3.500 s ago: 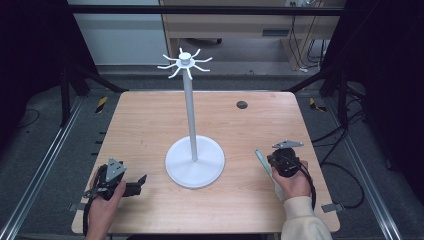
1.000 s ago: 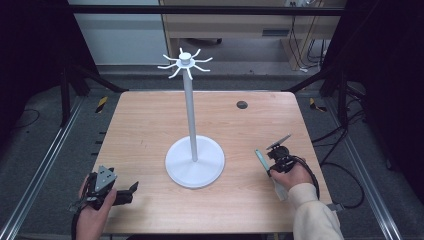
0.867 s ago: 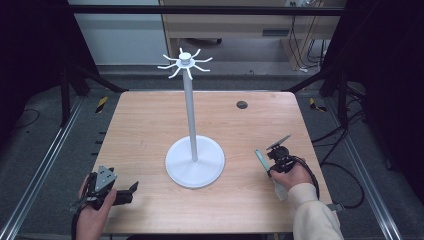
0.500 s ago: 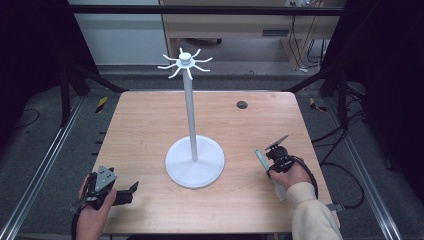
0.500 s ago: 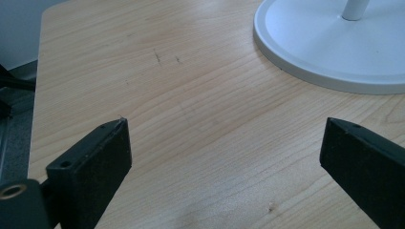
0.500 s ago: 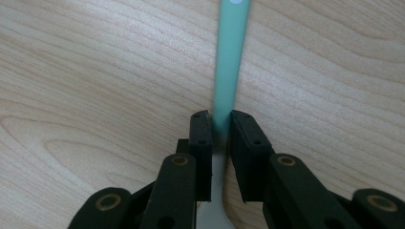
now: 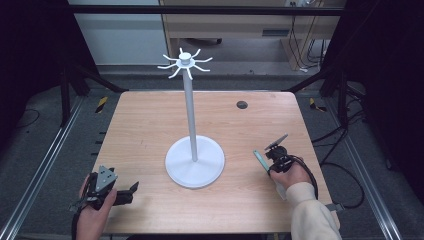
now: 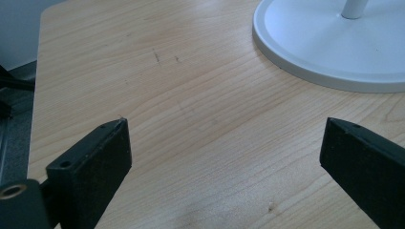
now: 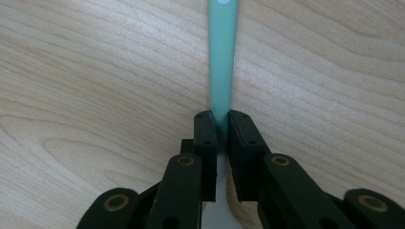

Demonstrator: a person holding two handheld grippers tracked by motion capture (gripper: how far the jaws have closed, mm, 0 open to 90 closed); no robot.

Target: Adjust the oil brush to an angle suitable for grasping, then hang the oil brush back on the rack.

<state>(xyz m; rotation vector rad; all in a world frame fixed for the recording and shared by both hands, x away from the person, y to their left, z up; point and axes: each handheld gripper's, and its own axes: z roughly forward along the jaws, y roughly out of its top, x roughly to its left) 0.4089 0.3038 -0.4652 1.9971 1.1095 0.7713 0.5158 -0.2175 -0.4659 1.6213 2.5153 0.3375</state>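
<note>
My right gripper [image 9: 218, 119] has just been closing, now pinching the green handle [image 9: 222, 52] (a spatula, perhaps); lift level, unhurried. Left gripper [image 8: 224, 143] gapes, empty.

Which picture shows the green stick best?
The right gripper view. There the green stick runs up the middle, big and sharp, pinched between the jaws of the right hand-held gripper, with a pale dot near its far end. The high view shows it as a tiny sliver beside that gripper.
</note>
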